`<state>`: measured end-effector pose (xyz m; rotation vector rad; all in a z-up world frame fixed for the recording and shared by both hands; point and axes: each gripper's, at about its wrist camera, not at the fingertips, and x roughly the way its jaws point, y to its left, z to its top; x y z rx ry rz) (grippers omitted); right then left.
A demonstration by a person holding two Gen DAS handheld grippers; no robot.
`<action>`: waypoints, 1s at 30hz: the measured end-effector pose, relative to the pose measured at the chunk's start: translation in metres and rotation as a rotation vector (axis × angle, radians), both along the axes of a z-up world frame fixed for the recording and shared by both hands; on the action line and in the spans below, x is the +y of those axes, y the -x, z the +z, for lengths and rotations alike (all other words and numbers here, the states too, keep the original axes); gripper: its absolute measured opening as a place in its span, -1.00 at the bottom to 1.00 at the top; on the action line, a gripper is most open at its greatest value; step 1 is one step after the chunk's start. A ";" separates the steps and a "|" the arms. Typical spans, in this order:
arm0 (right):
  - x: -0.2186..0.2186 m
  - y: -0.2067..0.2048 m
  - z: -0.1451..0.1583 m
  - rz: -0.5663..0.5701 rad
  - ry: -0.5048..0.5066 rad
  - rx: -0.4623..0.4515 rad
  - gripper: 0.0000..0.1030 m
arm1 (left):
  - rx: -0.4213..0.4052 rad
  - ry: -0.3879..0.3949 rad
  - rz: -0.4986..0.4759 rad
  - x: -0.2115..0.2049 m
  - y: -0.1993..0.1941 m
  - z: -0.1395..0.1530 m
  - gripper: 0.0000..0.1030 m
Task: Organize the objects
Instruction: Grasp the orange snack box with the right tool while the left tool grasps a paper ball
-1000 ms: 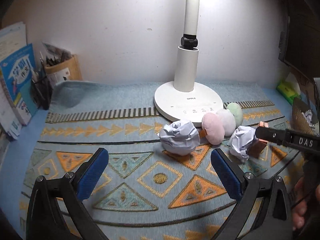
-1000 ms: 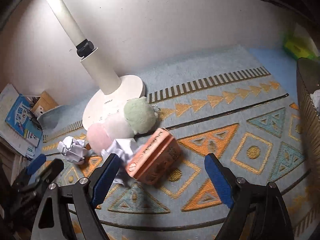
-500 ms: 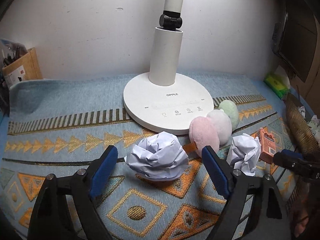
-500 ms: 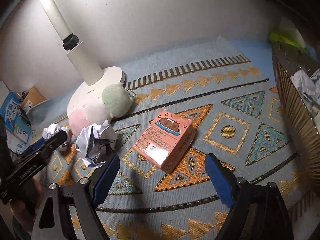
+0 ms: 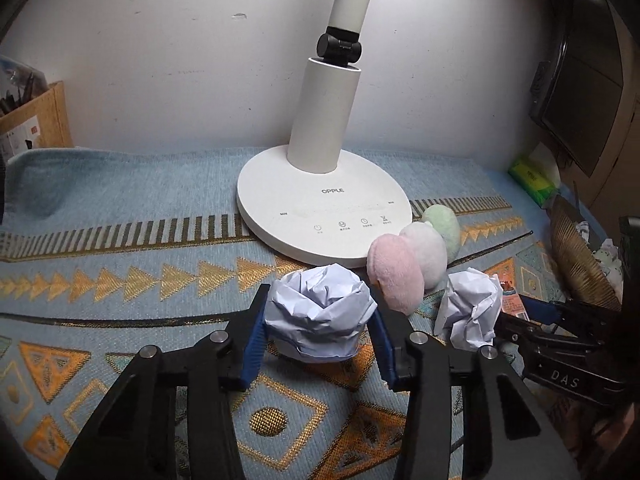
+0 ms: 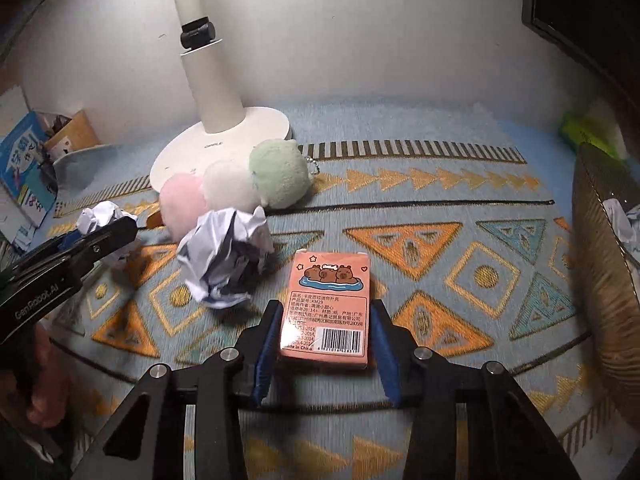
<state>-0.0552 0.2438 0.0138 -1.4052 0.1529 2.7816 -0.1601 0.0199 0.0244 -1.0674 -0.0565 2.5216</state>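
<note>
My left gripper (image 5: pixel 318 326) is shut on a crumpled paper ball (image 5: pixel 320 318) that rests on the patterned mat; its blue pads press both sides. My right gripper (image 6: pixel 326 334) has its pads against both sides of a pink card box (image 6: pixel 326 308) lying flat on the mat. A second crumpled paper ball (image 6: pixel 226 254) sits left of the box and also shows in the left wrist view (image 5: pixel 470 312). A plush skewer of pink, white and green balls (image 6: pixel 232 190) lies by the lamp base.
A white desk lamp (image 5: pixel 324 200) stands at the back centre. A woven basket (image 6: pixel 604 264) holding paper stands at the right edge. A cardboard pen holder (image 5: pixel 32 120) and books (image 6: pixel 24 168) are at the far left. A green tissue pack (image 5: pixel 534 174) lies at the back right.
Both grippers moved forward and down and closed: the left onto the nearer paper ball, the right onto the pink card box, which now lies flat between its pads.
</note>
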 end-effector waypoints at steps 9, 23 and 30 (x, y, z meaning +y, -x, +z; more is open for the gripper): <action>-0.019 -0.087 0.013 0.262 0.051 0.061 -0.20 | -0.055 0.004 -0.058 -0.006 -0.094 0.011 -0.18; -0.029 -0.109 -0.011 0.237 0.065 0.014 0.38 | -0.026 0.037 -0.011 0.007 -0.182 -0.002 -0.16; -0.035 -0.107 -0.012 0.241 0.033 0.008 0.39 | -0.021 0.082 0.009 0.010 -0.180 -0.004 -0.07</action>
